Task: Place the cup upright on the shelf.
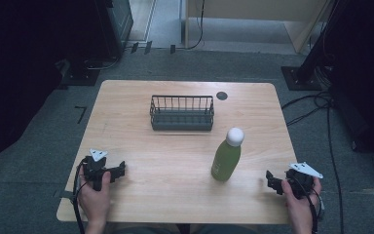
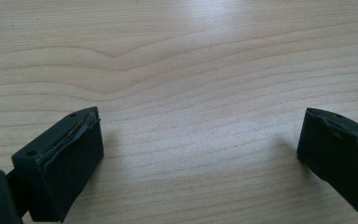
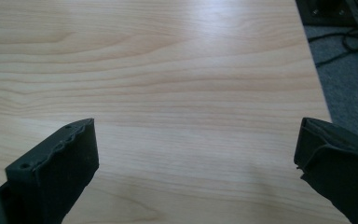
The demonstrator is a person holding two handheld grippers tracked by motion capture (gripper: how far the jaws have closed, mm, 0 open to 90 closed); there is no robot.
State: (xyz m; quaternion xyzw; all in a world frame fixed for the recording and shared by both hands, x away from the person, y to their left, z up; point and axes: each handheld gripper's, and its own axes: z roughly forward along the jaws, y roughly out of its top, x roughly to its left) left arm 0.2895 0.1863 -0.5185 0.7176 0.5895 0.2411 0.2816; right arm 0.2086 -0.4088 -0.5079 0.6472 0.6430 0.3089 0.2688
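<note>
A: Bottle [image 1: 226,158], green with a white cap, stands upright on the wooden table [image 1: 175,195], just left of the right gripper [image 1: 274,183], whose jaws gape wide and hold nothing.

B: And the left gripper [image 1: 114,171]?

A: Also wide and empty, near the table's left front corner, well apart from the bottle.

B: How best to take the bottle?

A: Probably square the right jaws on the green body, below the cap (it looks top-heavy).

B: What differs between views?

A: High view alone gives the wire basket [image 1: 181,112] behind; the gripper views give bare wood grain between the jaws.
</note>
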